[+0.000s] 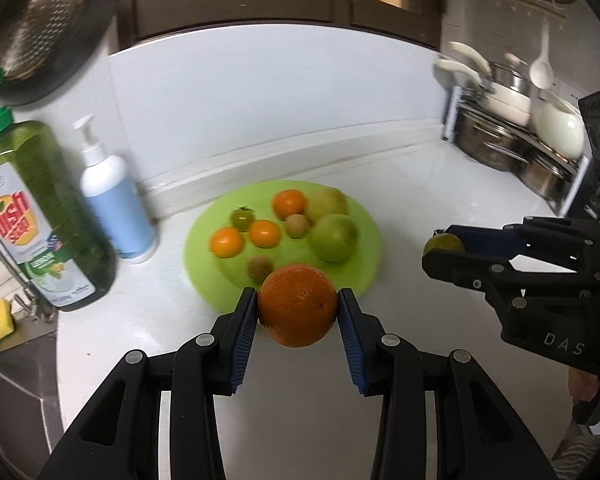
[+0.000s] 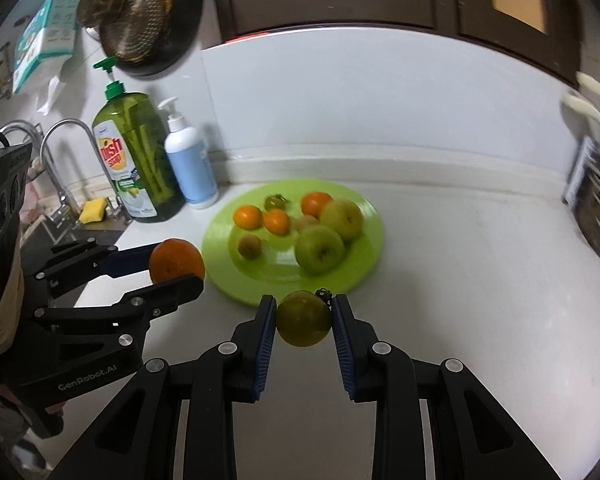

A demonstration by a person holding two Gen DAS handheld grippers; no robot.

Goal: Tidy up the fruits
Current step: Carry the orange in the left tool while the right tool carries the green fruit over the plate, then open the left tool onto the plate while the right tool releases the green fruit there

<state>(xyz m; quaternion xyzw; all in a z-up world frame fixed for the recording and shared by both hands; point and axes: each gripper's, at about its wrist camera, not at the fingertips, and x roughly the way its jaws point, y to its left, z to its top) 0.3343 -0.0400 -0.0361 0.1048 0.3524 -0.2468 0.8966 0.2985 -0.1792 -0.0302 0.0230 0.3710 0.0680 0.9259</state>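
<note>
White countertop (image 1: 420,208) runs under us to a pale backsplash, with dark cabinet doors above. Near its far edge sits our lime-green plate (image 1: 204,248), round and flat. On it we count three small orange mandarins, one of them at (image 1: 226,242), two green apples with the nearer one at (image 1: 334,238), two small brownish fruits, and a little green tomato (image 1: 242,218) at the far left.

Our left gripper (image 1: 298,306) is clamped on a large orange (image 1: 298,304), its skin deep orange and pebbled, held at the plate's near rim; we cannot tell whether it hangs above the rim or touches it. Our right gripper (image 2: 304,318) grips a round green tomato (image 2: 304,318), olive-toned and smooth, with a dark stem tuft at its upper right. It sits just near of the plate's edge, to the right of the orange.

Left of the plate stand a green dish-soap bottle (image 1: 46,216) and a white pump bottle (image 1: 116,208). A yellow sponge (image 2: 92,210) lies by the faucet (image 2: 66,136), and a rack of pots (image 1: 516,136) stands at the far right.
</note>
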